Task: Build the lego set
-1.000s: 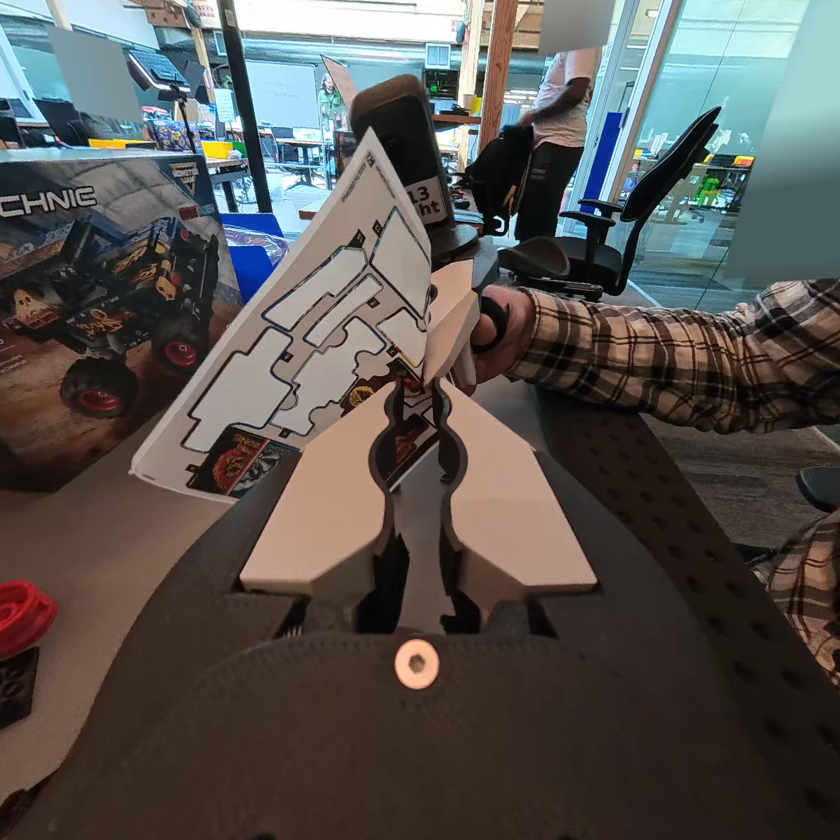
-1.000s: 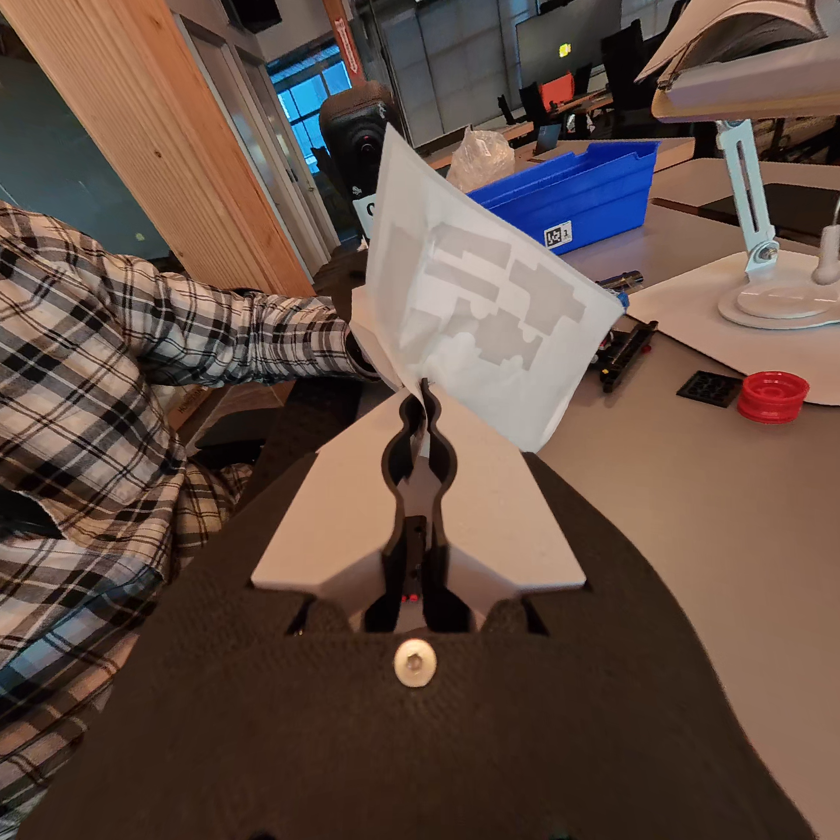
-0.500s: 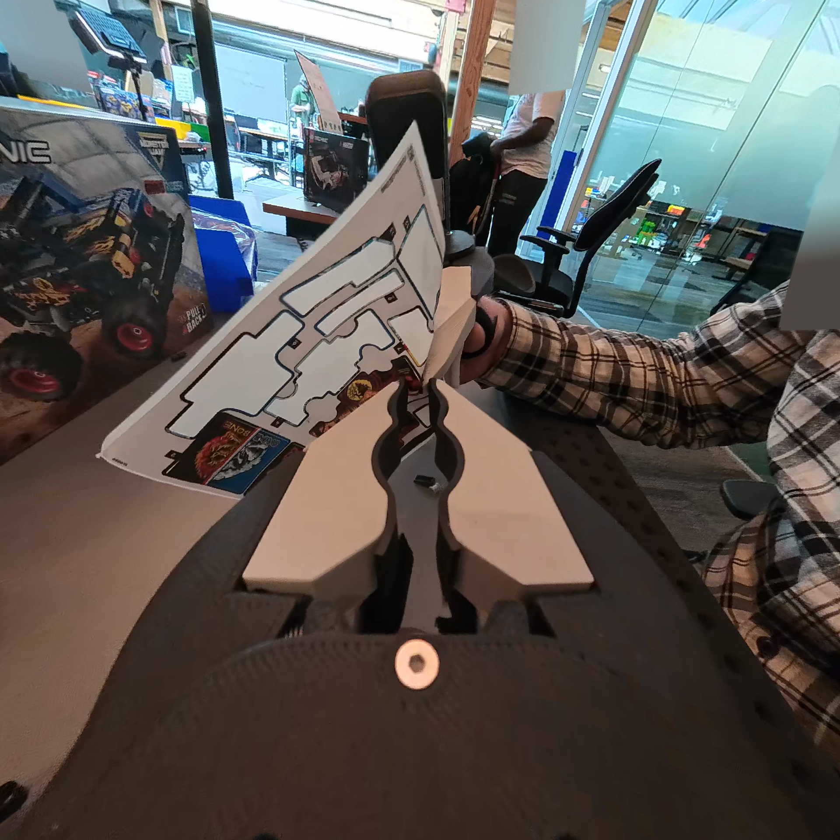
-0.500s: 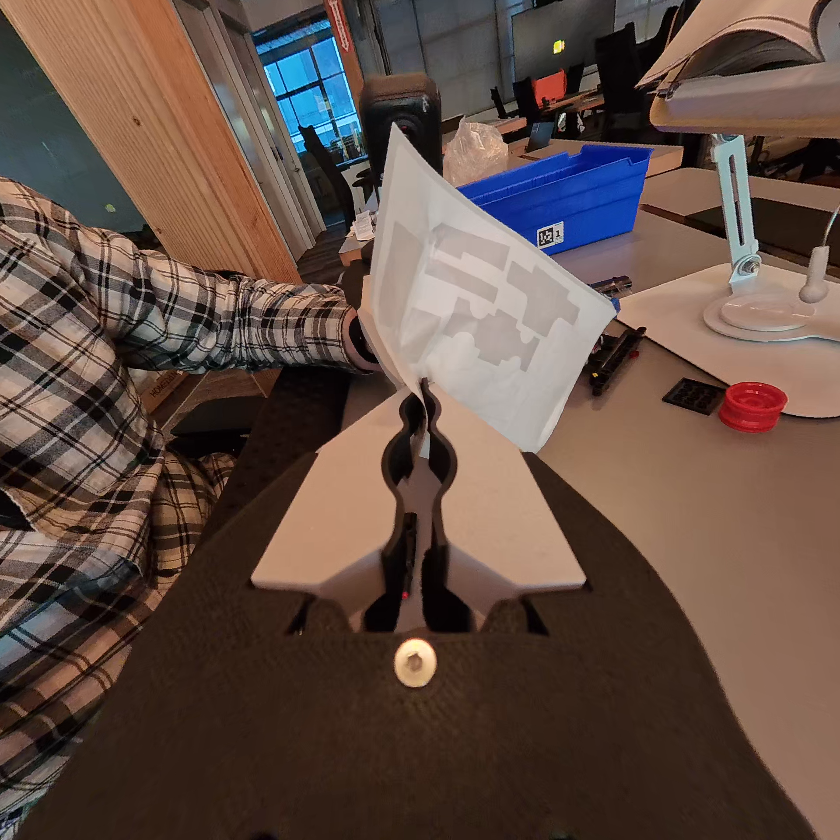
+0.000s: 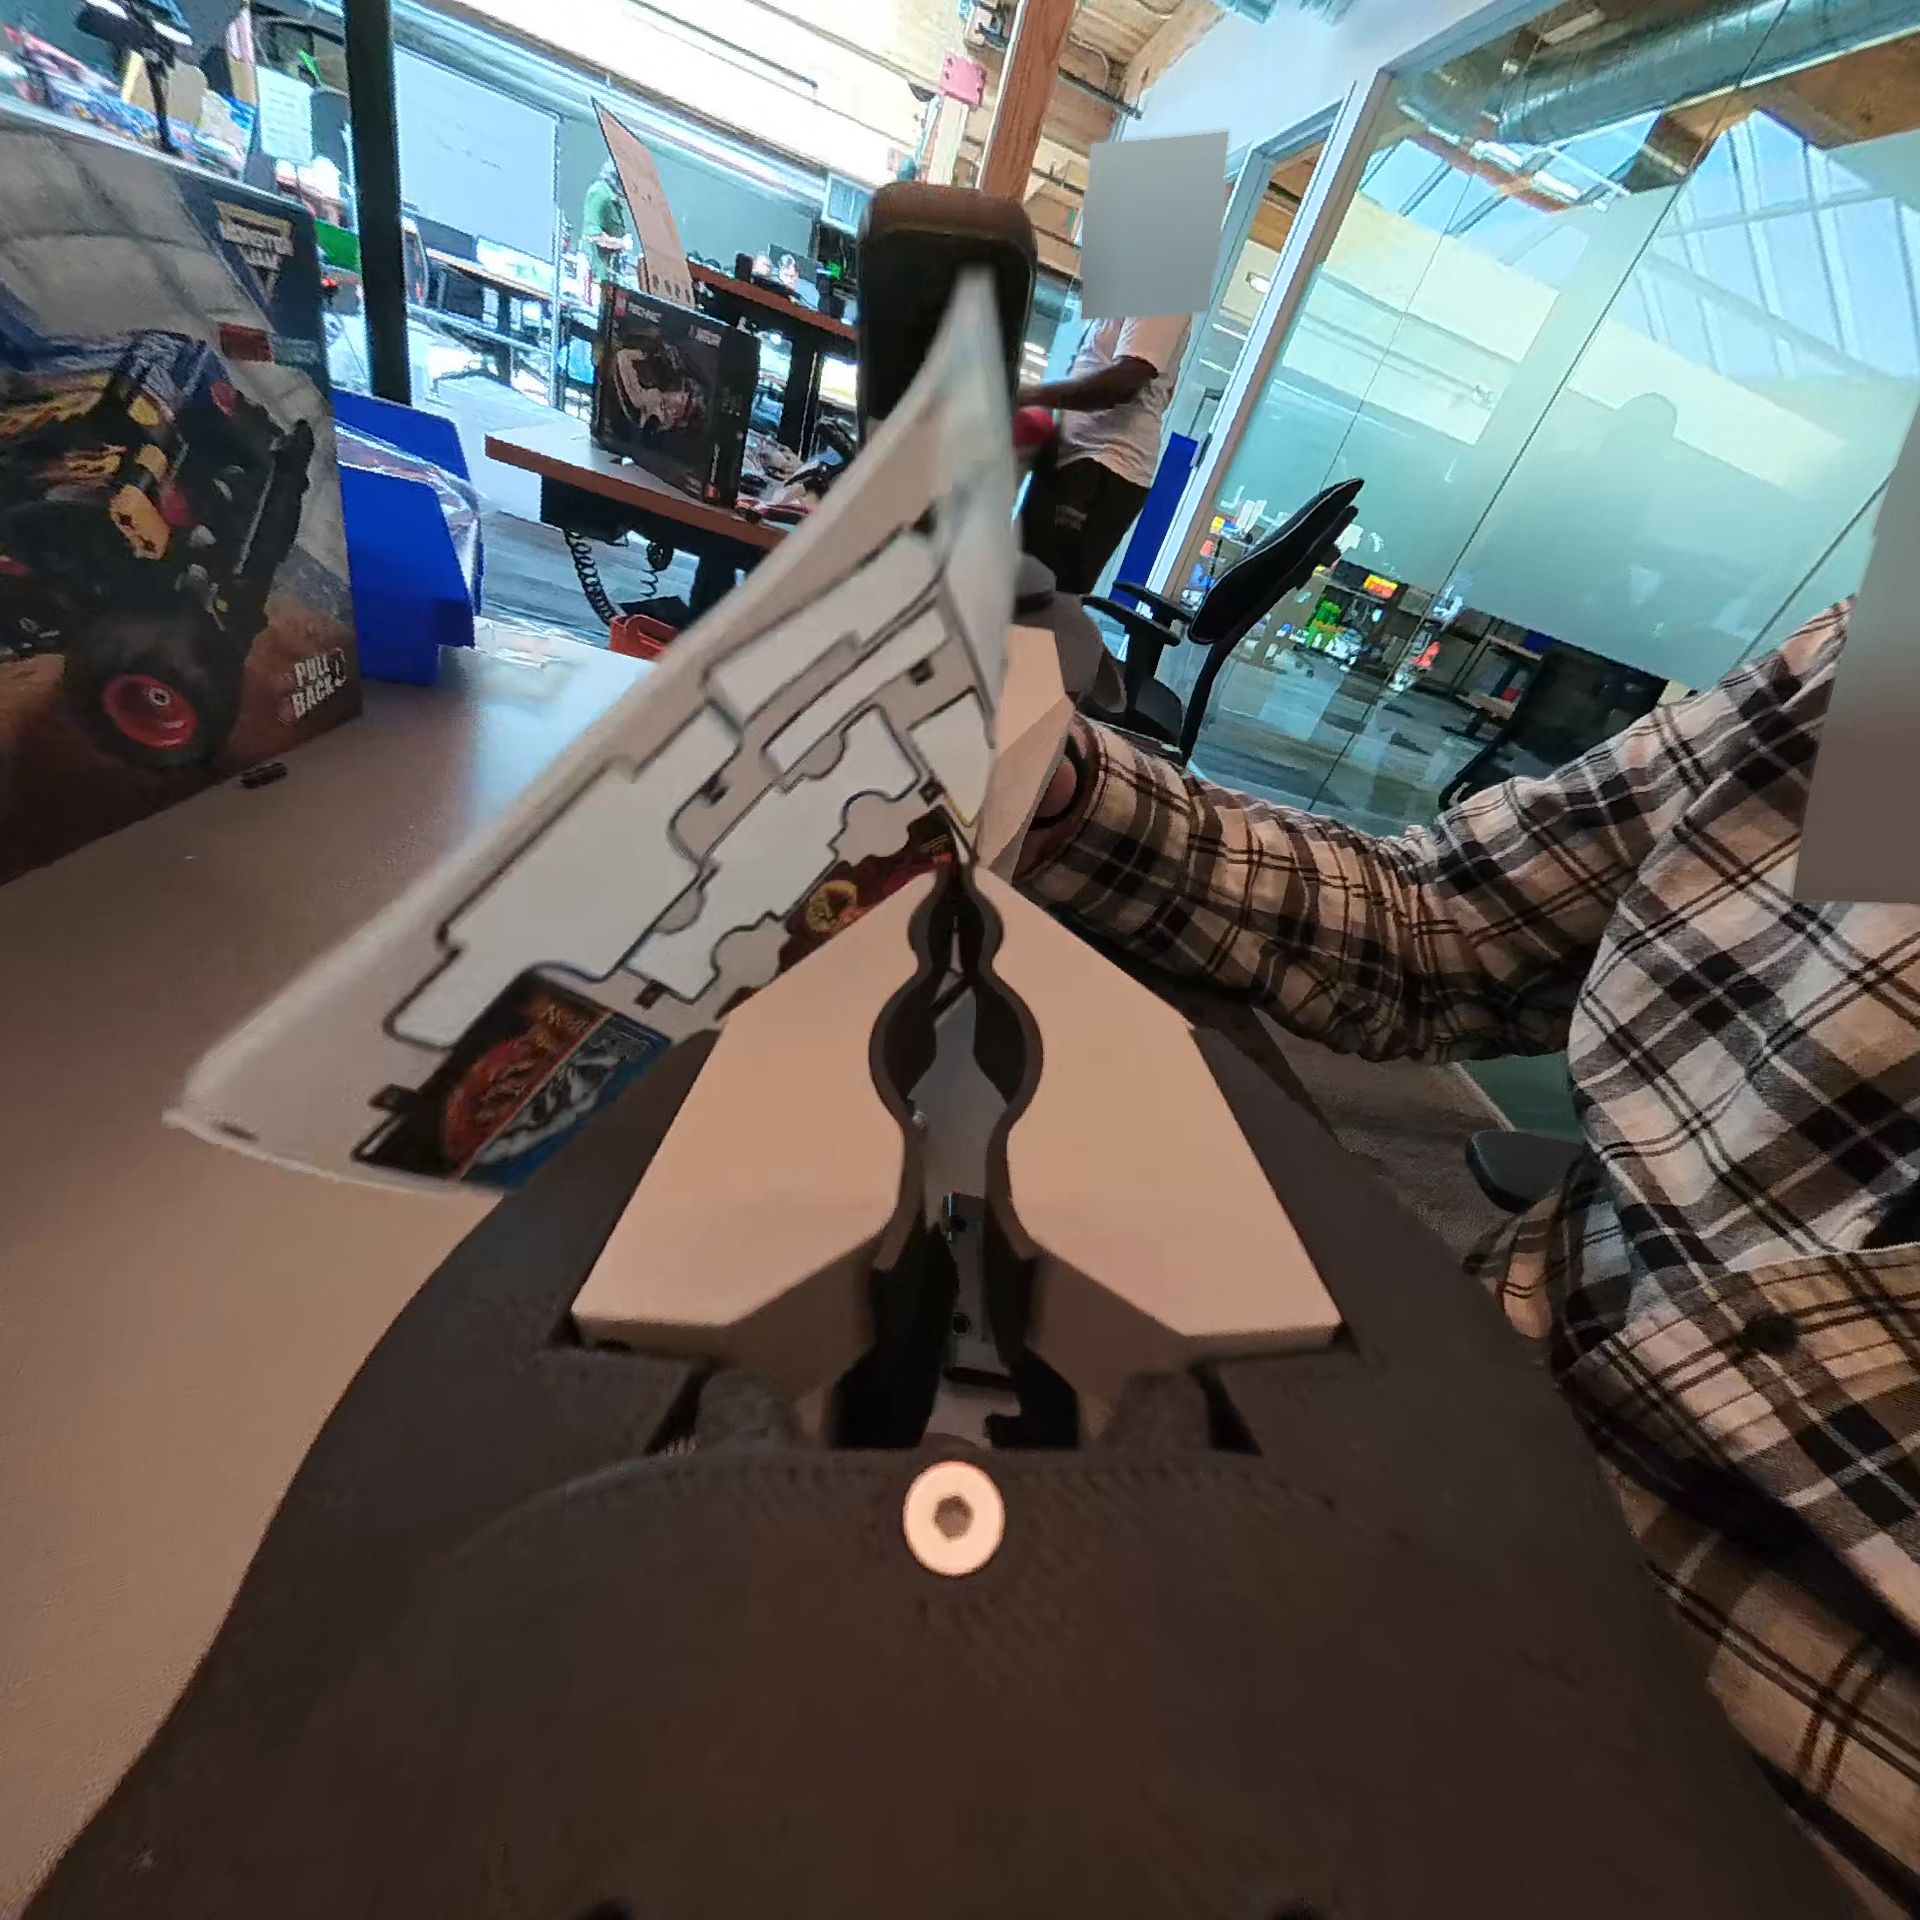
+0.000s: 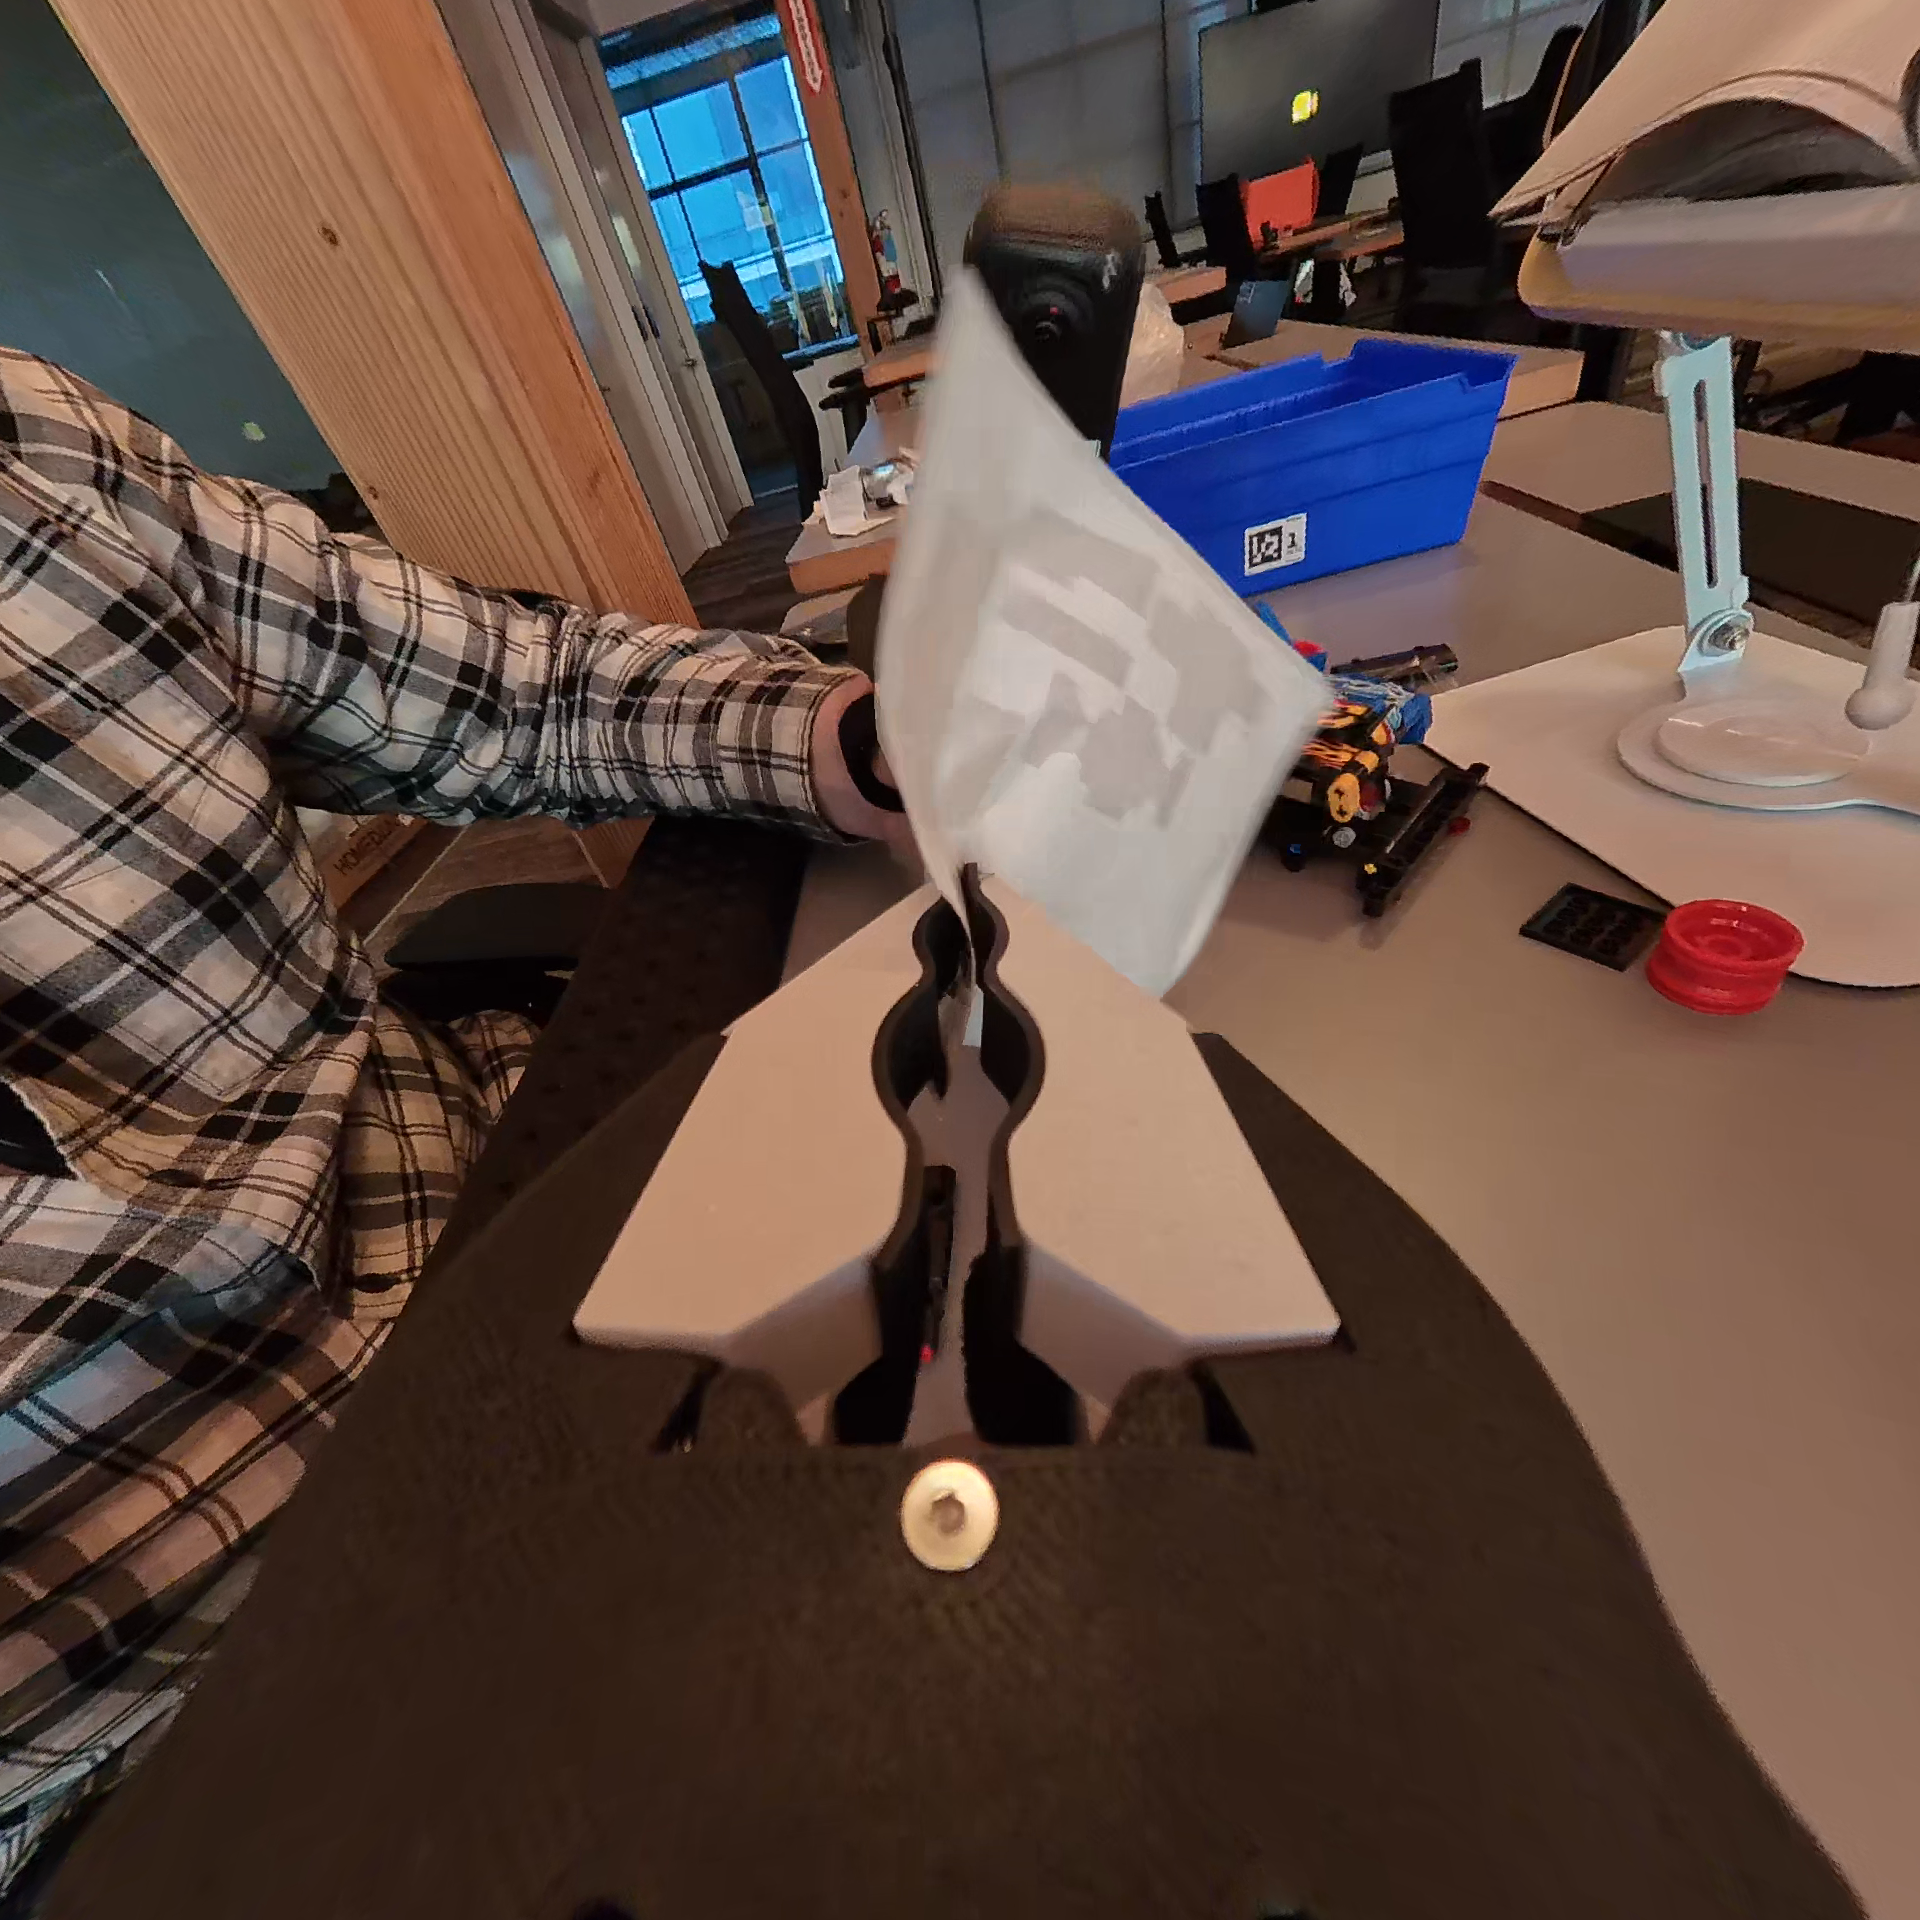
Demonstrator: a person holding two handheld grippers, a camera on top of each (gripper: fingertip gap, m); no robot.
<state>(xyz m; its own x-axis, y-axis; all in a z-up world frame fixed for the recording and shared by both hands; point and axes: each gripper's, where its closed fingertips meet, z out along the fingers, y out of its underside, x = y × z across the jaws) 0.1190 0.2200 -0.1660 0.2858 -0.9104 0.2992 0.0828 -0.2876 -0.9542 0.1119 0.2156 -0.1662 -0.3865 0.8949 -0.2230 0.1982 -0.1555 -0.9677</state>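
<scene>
**Sticker sheet pinched between both grippers above the table**

We see the sticker sheet (image 5: 665,862) held up in the air, tilted, above the grey table (image 6: 1558,1195). Our left gripper (image 5: 954,883) has its fingers pressed together on the sheet's lower corner, where a dark printed sticker remains. Our right gripper (image 6: 971,883) pinches the same corner from the blank back side (image 6: 1070,707). Most sticker outlines on the sheet are empty. On the table beyond lie the partly built black lego chassis (image 6: 1371,800), a red wheel hub (image 6: 1725,956) and a small black plate (image 6: 1590,925), with a blue bin (image 6: 1320,468) behind. The set's box (image 5: 156,499) stands at the left.
</scene>
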